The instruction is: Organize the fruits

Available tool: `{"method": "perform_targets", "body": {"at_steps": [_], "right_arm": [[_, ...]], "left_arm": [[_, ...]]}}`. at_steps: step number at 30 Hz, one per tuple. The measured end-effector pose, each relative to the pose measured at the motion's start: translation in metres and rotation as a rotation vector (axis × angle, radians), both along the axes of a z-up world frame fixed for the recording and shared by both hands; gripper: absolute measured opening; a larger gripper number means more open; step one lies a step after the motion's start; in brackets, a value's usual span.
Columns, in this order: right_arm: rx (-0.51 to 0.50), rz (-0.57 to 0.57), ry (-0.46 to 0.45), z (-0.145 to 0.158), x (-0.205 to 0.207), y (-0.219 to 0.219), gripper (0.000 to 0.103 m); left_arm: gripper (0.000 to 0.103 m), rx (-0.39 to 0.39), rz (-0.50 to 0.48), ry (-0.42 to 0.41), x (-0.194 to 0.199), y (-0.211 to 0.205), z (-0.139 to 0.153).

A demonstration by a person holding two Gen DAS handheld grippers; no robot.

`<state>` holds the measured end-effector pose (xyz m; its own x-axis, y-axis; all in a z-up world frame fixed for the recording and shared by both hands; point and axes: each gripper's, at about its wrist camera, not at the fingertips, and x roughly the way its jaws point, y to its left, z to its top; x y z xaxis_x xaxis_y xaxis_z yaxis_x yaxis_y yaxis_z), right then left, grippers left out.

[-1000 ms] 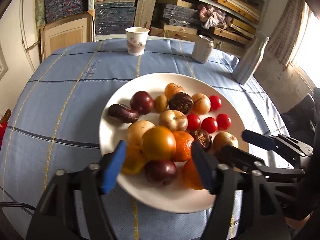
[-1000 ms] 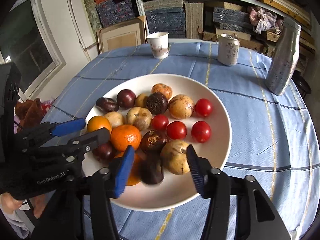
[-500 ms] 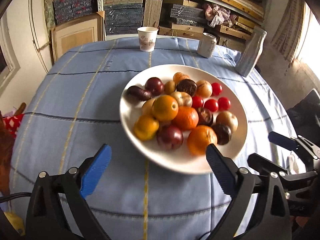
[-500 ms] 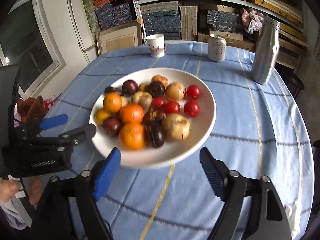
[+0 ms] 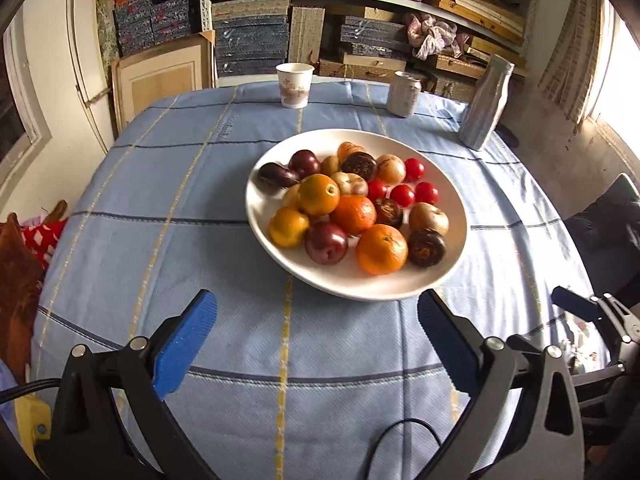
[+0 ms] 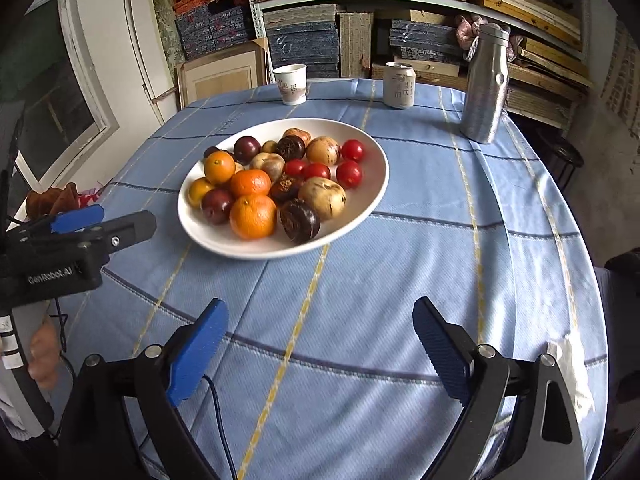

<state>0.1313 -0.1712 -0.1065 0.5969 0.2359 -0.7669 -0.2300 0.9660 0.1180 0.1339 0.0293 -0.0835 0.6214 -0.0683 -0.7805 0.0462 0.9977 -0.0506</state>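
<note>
Both the left gripper [image 5: 316, 332] and right gripper [image 6: 320, 340] have jaws opening wide, with only blue tablecloth [image 5: 160, 200] between them. The white plate [image 5: 452, 248] of fruits [image 5: 354, 214] sits beyond the fingertips, untouched.

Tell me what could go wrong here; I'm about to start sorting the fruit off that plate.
The fruit is heaped: lifting one orange may send round neighbours like the cherry tomatoes rolling off the plate. Both grippers, left and right, are opening and hold nothing; reaching together, they could collide.
</note>
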Motion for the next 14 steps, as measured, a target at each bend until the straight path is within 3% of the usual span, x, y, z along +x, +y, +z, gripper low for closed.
{"method": "perform_targets", "body": {"at_steps": [6, 14], "right_arm": [[0.004, -0.003, -0.02, 0.007, -0.008, -0.002, 0.094], [0.014, -0.004, -0.024, 0.01, -0.009, -0.002, 0.095]], "left_arm": [[0.099, 0.041, 0.003, -0.039, -0.013, -0.005, -0.001], [0.099, 0.046, 0.004, -0.009, -0.016, -0.003, -0.001]]}}
